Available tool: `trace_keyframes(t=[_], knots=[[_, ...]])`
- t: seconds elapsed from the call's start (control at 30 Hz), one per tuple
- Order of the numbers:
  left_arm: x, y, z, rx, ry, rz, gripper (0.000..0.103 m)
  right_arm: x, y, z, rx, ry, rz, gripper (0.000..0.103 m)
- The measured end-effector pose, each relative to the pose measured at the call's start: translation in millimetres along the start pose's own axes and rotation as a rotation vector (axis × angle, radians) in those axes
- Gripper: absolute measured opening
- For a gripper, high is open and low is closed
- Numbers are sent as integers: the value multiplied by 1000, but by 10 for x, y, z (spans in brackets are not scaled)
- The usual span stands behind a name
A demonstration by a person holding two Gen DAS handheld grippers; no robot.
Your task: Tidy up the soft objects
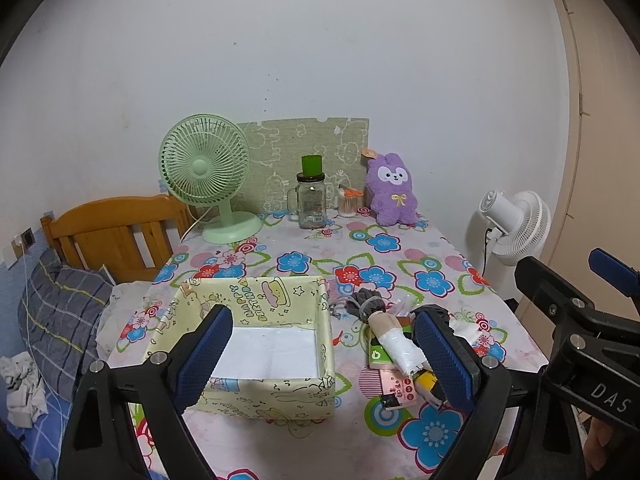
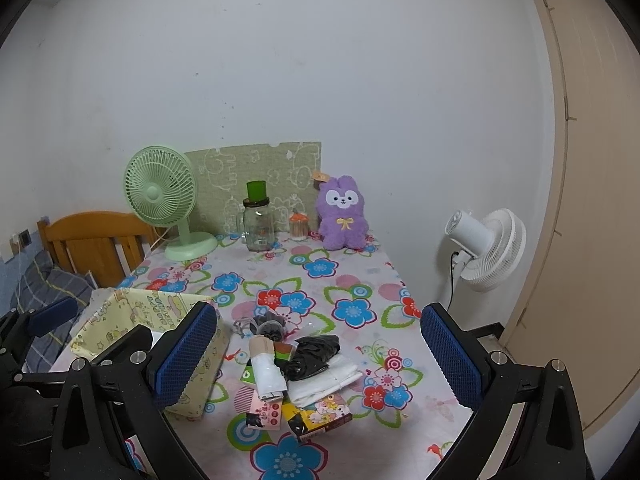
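Right wrist: soft pile (image 2: 296,364) on table between parted jaws, untouched.

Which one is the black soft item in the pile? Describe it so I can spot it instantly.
Start at the yellow cartoon-print box on the floral tablecloth; the pile lies just to its right. The black crumpled bag sits in the pile's middle, on top of the folded white cloth. It is the only glossy, wrinkled black piece there, right of the white-wrapped roll.

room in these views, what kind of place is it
Most likely a bedroom: a wooden bed headboard with a grey plaid pillow stands beside the floral-clothed table, and a purple plush bunny sits on it.
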State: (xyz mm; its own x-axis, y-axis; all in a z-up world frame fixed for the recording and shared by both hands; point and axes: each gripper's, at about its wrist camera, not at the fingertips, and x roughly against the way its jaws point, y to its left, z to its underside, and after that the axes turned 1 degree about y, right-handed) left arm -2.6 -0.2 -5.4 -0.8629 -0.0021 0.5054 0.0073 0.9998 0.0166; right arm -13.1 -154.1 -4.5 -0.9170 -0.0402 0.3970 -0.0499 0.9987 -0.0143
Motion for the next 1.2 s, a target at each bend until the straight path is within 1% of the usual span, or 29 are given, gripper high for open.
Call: trace_keyframes(t=[0.37, 0.43, 0.53, 0.63, 0.83, 1.2], knots=[[-46, -12, 5, -2, 1, -8, 94, -103, -4, -3, -2, 15, -11, 103], [-83, -25, 6, -5, 8, -7, 92, -129, -4, 1, 0, 20, -12, 101], [-172, -59, 10, -9, 28, -3, 91, -188, 6, 14, 11, 31, -15, 96], [-251, -100, 15, -10, 42, 3, 90, -250, 2, 33, 15, 44, -18, 95], [-415, -201, 52, -23, 73, 12, 86, -413, -57, 83, 7, 74, -12, 92], [-726, -422, 89, -43, 138, 44, 84, -729, -191, 191, -3, 129, -13, 90]])
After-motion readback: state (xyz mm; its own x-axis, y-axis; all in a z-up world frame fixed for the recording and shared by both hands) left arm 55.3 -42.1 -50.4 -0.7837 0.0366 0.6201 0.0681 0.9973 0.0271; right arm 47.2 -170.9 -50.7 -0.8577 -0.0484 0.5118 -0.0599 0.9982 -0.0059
